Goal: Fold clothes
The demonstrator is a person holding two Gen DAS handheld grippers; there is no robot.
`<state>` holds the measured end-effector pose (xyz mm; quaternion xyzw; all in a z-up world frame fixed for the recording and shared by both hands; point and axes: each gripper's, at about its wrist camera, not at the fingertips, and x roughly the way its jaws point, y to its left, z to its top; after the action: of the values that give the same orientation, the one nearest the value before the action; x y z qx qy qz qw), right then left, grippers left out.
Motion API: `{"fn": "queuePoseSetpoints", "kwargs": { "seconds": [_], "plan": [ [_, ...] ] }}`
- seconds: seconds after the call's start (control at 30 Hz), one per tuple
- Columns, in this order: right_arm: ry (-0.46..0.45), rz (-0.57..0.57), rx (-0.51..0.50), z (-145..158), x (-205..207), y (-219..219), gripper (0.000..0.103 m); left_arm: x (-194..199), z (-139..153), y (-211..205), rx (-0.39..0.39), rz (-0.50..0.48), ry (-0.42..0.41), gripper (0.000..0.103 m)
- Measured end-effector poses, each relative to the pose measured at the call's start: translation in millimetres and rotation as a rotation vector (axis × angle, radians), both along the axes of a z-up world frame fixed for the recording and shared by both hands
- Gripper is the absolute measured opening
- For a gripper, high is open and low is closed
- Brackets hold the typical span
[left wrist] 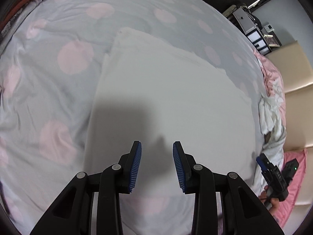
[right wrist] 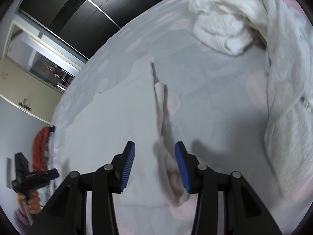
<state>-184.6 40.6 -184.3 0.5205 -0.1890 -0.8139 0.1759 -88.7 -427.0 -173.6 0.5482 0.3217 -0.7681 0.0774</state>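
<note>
A white garment (left wrist: 166,98) lies flat and folded on the grey bedsheet with pink dots (left wrist: 49,78). My left gripper (left wrist: 157,144) hangs just above the garment's near part, open, with nothing between its fingers; its shadow falls on the cloth. In the right wrist view the same white garment (right wrist: 121,121) stretches away to the left. Its bunched right edge (right wrist: 168,160) runs between the jaws of my right gripper (right wrist: 155,145), close beside the right pad (right wrist: 182,166); the jaws stand apart and do not squeeze it. Each gripper shows in the other's view: the right gripper (left wrist: 261,161) and the left gripper (right wrist: 52,174), held by a hand (right wrist: 29,199).
A white knit garment (right wrist: 219,29) lies crumpled at the far right of the bed beside a long light-grey garment (right wrist: 283,98). Orange clothes (right wrist: 40,148) hang off the bed's left side. A pink quilt (left wrist: 273,82) and beige headboard (left wrist: 293,68) border the right. Dark wardrobe doors (right wrist: 78,9) stand behind.
</note>
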Motion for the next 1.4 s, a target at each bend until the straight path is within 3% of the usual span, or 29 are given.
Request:
{"fn": "queuePoseSetpoints", "kwargs": {
  "seconds": [0.3, 0.57, 0.73, 0.8, 0.87, 0.93, 1.07, 1.4],
  "plan": [
    [0.022, 0.045, 0.096, -19.9, -37.0, -24.2, 0.043, -3.3, -12.2, -43.0, -0.209, 0.012, 0.071, 0.035],
    [0.006, -0.024, 0.027, -43.8, -72.3, -19.4, 0.043, -23.3, -29.8, -56.8, -0.269, 0.006, 0.081, 0.035],
    [0.024, -0.006, 0.09, -42.1, -78.0, -31.0, 0.041, -31.0, -39.5, -71.2, -0.235, 0.032, 0.082, 0.035],
    [0.048, 0.005, 0.13, -41.0, -76.7, -35.3, 0.035, -31.0, -40.9, -75.6, -0.214, 0.037, 0.09, 0.035],
    [0.065, 0.019, 0.149, -38.8, -74.2, -40.7, 0.016, -31.8, -41.0, -77.6, -0.201, 0.04, 0.096, 0.035],
    [0.082, 0.032, 0.18, -35.8, -71.7, -48.4, 0.011, -32.5, -40.2, -78.8, -0.192, 0.046, 0.1, 0.035],
    [0.103, 0.025, 0.279, -21.8, -67.0, -63.9, 0.01, -26.9, -32.4, -87.3, -0.183, 0.074, 0.12, 0.035],
    [0.215, 0.087, 0.364, 68.6, -37.4, -130.3, 0.009, -0.9, -2.5, -108.7, -0.141, 0.133, 0.226, 0.035]
  ]
}}
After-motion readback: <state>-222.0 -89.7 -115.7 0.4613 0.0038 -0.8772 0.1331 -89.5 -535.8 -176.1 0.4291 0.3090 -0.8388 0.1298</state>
